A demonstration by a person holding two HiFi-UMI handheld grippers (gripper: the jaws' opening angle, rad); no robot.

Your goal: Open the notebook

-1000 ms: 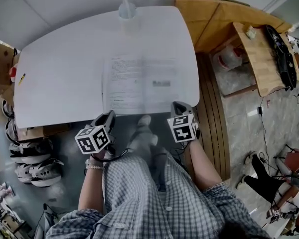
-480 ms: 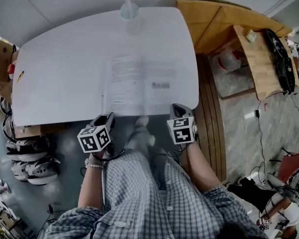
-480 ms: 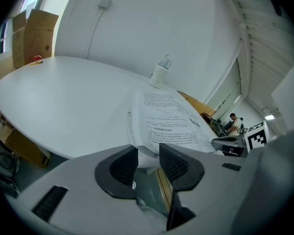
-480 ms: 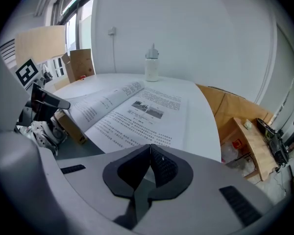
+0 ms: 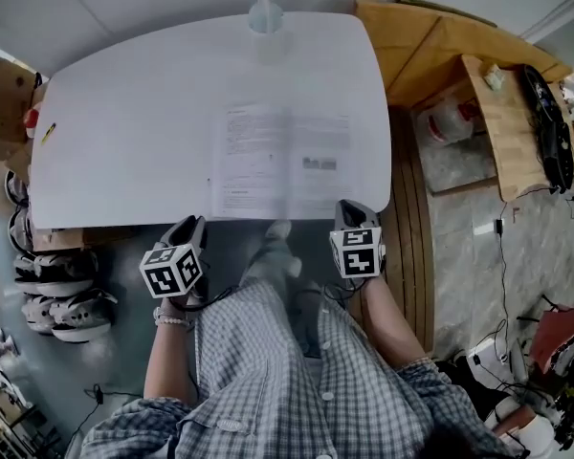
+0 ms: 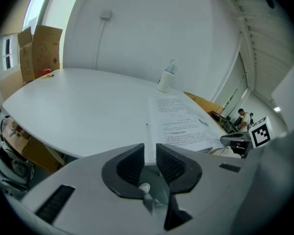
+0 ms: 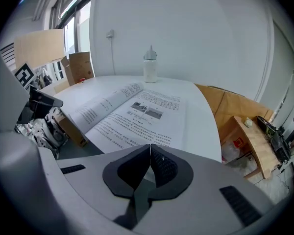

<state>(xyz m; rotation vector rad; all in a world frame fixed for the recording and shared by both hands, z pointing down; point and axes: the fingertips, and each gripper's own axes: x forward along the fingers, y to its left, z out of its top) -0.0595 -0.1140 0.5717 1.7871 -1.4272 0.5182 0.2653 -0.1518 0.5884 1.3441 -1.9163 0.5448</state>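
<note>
The notebook (image 5: 282, 161) lies open and flat on the white table (image 5: 124, 132), near its front edge, with printed pages facing up. My left gripper (image 5: 191, 226) hangs just off the table's front edge, left of the notebook's near left corner (image 6: 179, 124). A narrow gap shows in its jaws (image 6: 150, 151), which are closing with nothing between them. At the notebook's near right corner (image 7: 132, 114), my right gripper (image 5: 349, 208) is shut with nothing in it (image 7: 150, 153).
A clear bottle (image 5: 266, 17) stands at the table's far edge. A small yellow pen (image 5: 48, 132) lies at the far left. Cardboard boxes (image 5: 5, 103) and shoes (image 5: 62, 304) are at the left. A wooden platform (image 5: 440, 55) is at the right.
My left gripper has drawn left and back, away from the notebook's near left corner. The right gripper has stayed where it was. The notebook still lies open.
</note>
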